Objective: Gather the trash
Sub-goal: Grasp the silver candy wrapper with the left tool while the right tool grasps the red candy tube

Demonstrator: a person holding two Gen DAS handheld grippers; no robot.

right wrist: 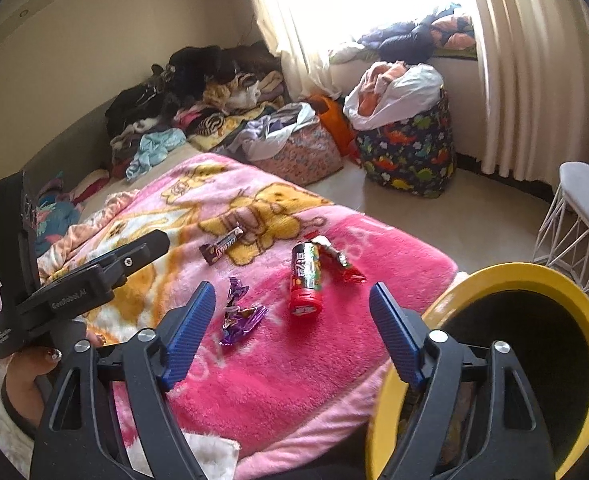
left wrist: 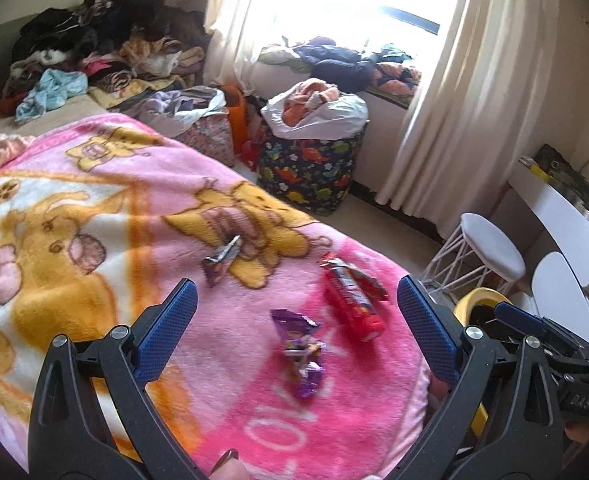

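Only the right wrist view shows the yellow bin's [right wrist: 534, 280] dark mouth, just right of the right gripper [right wrist: 292, 304]; the left view catches only its rim. Both the right gripper and the left gripper [left wrist: 294, 300] are spread wide and hold nothing. On the pink blanket [left wrist: 94, 200] ahead lie 4 pieces: purple wrapper [left wrist: 300, 354], red can [left wrist: 352, 306], red wrapper [right wrist: 340, 262], and brown candy bar wrapper [right wrist: 220, 250] farthest off.

A lived-in bedroom at home: a bed under a pink cartoon-bear blanket [left wrist: 94, 208], heaped clothes [left wrist: 106, 40], a curtained window [left wrist: 474, 80], a dinosaur-print laundry hamper [right wrist: 410, 148], a white stool [left wrist: 490, 252].
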